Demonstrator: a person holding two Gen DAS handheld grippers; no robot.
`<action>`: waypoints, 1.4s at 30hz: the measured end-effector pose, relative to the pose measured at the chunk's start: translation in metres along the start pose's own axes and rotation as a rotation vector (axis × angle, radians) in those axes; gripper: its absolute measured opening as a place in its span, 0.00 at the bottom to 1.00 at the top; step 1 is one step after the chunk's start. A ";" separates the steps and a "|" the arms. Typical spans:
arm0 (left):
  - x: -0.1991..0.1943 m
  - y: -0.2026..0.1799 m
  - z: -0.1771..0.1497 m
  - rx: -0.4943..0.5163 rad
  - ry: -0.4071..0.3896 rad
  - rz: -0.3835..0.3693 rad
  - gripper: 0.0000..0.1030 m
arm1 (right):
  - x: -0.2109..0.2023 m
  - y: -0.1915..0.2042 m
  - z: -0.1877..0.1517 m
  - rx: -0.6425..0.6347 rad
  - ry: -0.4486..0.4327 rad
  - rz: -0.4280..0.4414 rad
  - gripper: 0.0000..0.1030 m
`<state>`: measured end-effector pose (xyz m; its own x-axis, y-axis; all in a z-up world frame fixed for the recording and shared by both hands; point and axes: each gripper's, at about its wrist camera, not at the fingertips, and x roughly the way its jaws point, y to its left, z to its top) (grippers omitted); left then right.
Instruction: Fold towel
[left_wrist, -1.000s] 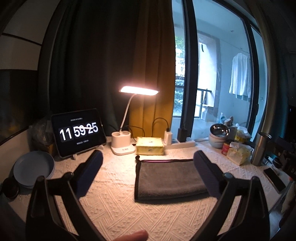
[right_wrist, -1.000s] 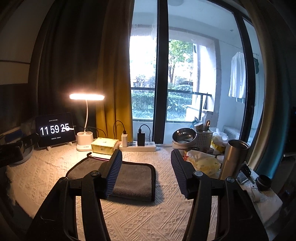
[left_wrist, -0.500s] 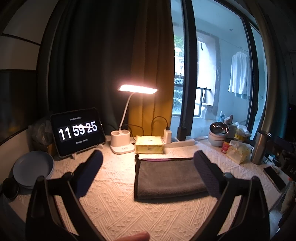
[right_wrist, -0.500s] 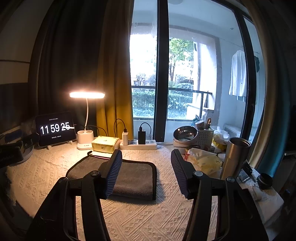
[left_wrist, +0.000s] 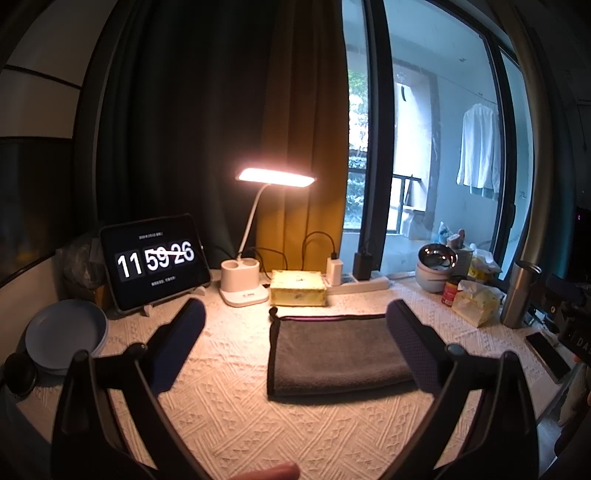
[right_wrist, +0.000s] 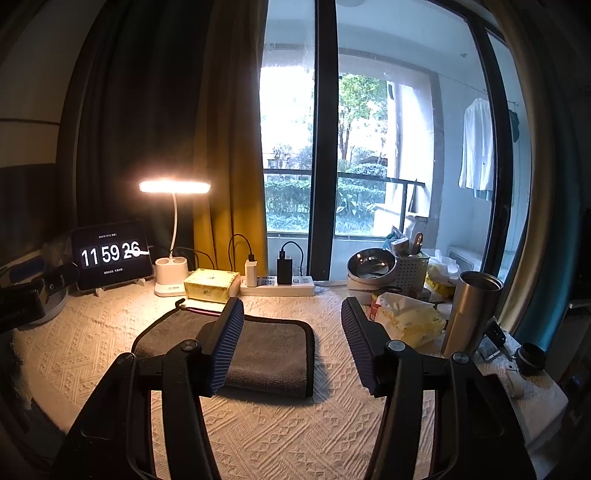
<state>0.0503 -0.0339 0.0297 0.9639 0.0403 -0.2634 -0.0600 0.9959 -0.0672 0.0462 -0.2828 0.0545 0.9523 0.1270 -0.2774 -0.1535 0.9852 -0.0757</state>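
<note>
Both tools (left_wrist: 295, 325) (right_wrist: 291, 325) wide open, empty, above the folded towel (left_wrist: 336, 354).

Towel (left_wrist: 338, 354) lies on tablecloth (left_wrist: 229, 417), box (left_wrist: 298, 288) behind it.

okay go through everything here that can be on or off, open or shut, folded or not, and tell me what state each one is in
Towel: folded, flat on the tablecloth.
Desk lamp: lit.
Tablet: on, reads 11 59 26.
Steel tumbler: upright, lid off.
Left gripper: open, holds nothing.
Right gripper: open, holds nothing.
Chargers: plugged into the power strip.
</note>
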 end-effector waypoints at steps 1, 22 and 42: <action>0.000 0.000 0.000 0.000 0.001 0.000 0.96 | 0.000 0.000 0.000 0.000 0.000 0.001 0.56; -0.001 -0.002 0.000 0.000 -0.004 -0.004 0.96 | 0.007 -0.001 -0.006 0.007 0.024 -0.002 0.56; -0.001 -0.007 0.003 0.002 -0.012 -0.013 0.96 | 0.008 -0.003 -0.007 0.010 0.030 -0.001 0.56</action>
<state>0.0500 -0.0410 0.0330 0.9675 0.0283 -0.2512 -0.0470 0.9965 -0.0685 0.0522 -0.2856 0.0459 0.9440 0.1224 -0.3063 -0.1495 0.9865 -0.0666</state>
